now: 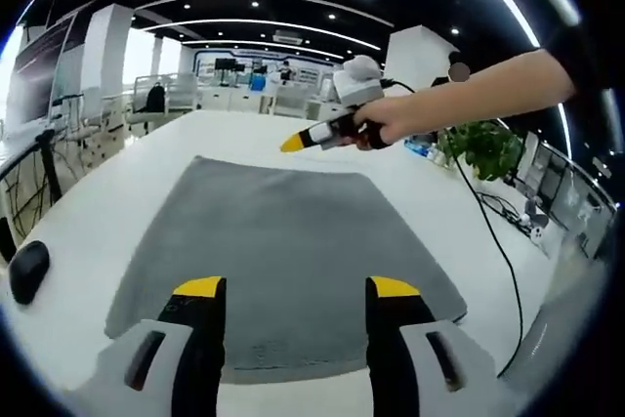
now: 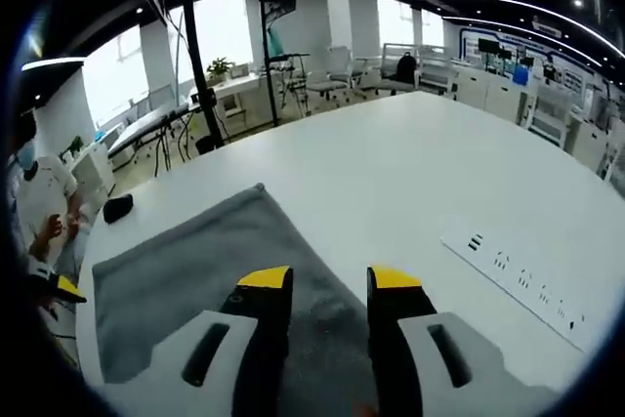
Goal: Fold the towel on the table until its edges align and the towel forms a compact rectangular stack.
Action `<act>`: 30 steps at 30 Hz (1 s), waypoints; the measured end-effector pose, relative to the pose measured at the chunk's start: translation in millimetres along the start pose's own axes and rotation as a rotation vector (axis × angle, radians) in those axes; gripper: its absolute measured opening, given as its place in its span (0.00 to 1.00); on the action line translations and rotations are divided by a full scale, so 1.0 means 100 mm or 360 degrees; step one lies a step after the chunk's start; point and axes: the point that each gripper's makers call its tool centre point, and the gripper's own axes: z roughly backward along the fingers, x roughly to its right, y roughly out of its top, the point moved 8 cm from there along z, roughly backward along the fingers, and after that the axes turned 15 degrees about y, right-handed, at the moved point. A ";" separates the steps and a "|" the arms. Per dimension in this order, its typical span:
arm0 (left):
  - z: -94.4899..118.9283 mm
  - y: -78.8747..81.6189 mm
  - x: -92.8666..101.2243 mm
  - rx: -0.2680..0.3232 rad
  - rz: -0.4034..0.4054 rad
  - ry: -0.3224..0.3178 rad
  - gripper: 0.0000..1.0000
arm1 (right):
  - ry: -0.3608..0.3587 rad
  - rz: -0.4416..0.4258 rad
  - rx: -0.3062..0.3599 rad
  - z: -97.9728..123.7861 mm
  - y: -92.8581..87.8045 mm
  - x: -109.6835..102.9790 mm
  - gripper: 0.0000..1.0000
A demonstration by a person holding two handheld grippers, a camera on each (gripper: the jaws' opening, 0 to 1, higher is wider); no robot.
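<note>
My grey towel [image 1: 283,251] lies flat and unfolded on the white bench [image 1: 127,192], so no fold is made yet. My left gripper [image 1: 295,290] hovers over its near edge, jaws wide and empty; my right gripper [image 2: 330,280] likewise.

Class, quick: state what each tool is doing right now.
Left tool: open, holding nothing, above the grey towel.
Right tool: open, holding nothing, over the towel's edge.

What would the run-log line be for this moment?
towel: flat, unfolded on table | left gripper: open, above near edge | right gripper: open, over towel | stage: pre-grasp
</note>
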 end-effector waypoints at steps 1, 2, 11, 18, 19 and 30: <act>-0.01 0.01 0.04 -0.0002 -0.0013 -0.0017 0.60 | -0.0012 -0.0006 0.0001 0.04 -0.02 0.04 0.30; -0.01 0.03 0.10 -0.0007 -0.0032 -0.0041 0.60 | -0.0019 -0.0009 0.0002 0.07 -0.03 0.06 0.30; -0.04 0.01 0.52 -0.0094 -0.0202 -0.0209 0.59 | -0.0072 -0.0051 -0.0001 0.45 -0.17 0.16 0.29; -0.07 -0.04 0.84 -0.0136 -0.0260 -0.0313 0.59 | -0.0136 -0.0093 -0.0017 0.74 -0.42 0.32 0.28; -0.07 -0.06 0.90 -0.0147 -0.0279 -0.0338 0.59 | -0.0146 -0.0101 -0.0021 0.76 -0.46 0.36 0.28; -0.09 -0.11 1.39 -0.0176 -0.0491 -0.0479 0.57 | -0.0207 -0.0166 -0.0052 1.05 -0.78 0.47 0.27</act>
